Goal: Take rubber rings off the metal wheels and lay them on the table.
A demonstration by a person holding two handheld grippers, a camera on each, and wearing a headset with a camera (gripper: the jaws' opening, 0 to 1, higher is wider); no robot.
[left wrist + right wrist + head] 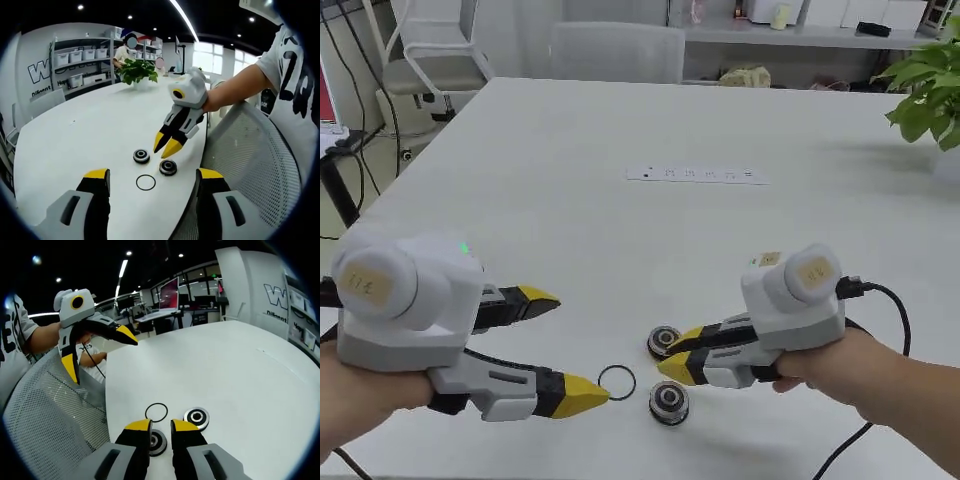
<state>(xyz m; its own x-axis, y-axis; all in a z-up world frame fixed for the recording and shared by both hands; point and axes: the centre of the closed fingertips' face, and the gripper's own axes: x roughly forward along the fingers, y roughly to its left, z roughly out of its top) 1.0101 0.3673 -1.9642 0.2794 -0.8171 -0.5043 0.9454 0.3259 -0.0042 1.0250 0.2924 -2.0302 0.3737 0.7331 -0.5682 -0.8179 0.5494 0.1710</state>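
Observation:
Two small metal wheels with dark rims lie near the table's front edge, one farther in, the other closer to the edge. A loose black rubber ring lies flat beside them. My left gripper is wide open and holds nothing, with the ring just ahead of its jaws. My right gripper hovers between the two wheels, open by a narrow gap with nothing in it.
The white table stretches far ahead, with a flush socket strip at mid-table. A potted plant stands at the far right. A grey mesh chair stands against the near table edge.

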